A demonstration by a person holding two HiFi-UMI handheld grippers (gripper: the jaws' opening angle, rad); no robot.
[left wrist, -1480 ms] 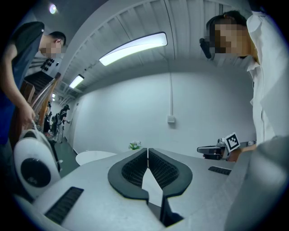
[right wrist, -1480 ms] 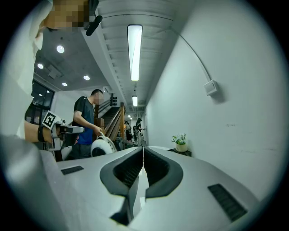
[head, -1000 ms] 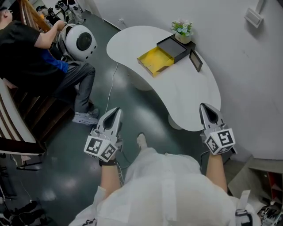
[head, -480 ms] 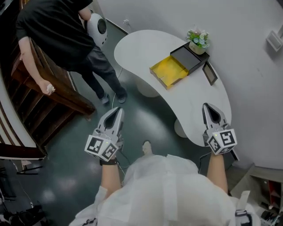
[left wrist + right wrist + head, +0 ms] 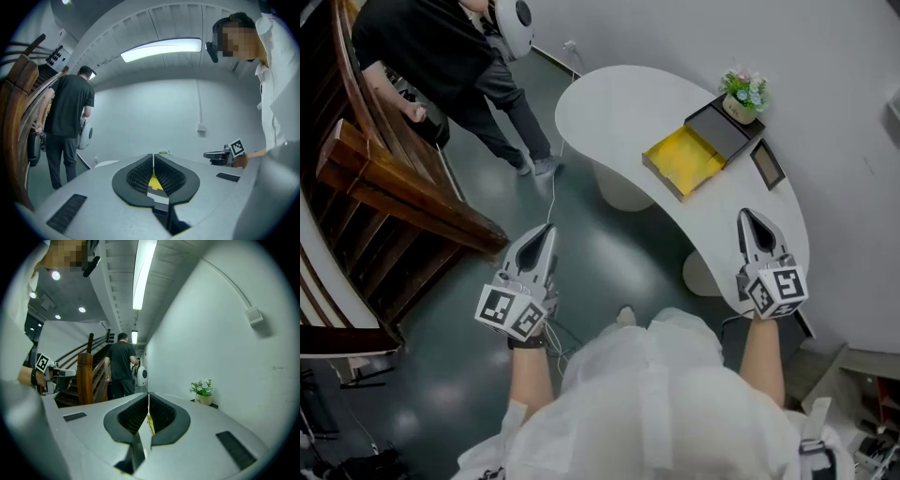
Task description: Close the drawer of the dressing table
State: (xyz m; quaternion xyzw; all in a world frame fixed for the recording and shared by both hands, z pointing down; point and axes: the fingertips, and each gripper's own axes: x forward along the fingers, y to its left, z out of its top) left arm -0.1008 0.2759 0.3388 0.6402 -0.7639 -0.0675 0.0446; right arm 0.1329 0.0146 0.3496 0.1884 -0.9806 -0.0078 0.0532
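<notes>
A white curved dressing table (image 5: 619, 103) stands against the wall. On it sits a black box (image 5: 727, 129) with its yellow drawer (image 5: 682, 162) pulled out toward the lower left. In the head view my left gripper (image 5: 546, 231) hangs over the dark floor, well short of the table. Its jaws meet at the tip with nothing between them, as the left gripper view (image 5: 153, 156) shows. My right gripper (image 5: 748, 217) is above the table's near end, a good way short of the drawer. It too is shut and empty in the right gripper view (image 5: 148, 394).
A potted flower (image 5: 744, 91) stands behind the box and a small dark frame (image 5: 766, 163) lies beside it. A person in black (image 5: 441, 56) stands at the upper left by a wooden staircase (image 5: 384, 187). A cable (image 5: 549, 178) trails across the floor.
Both grippers have come closer to the table, and the right one now hangs over its near end. The person in black has stood up and moved off to the upper left.
</notes>
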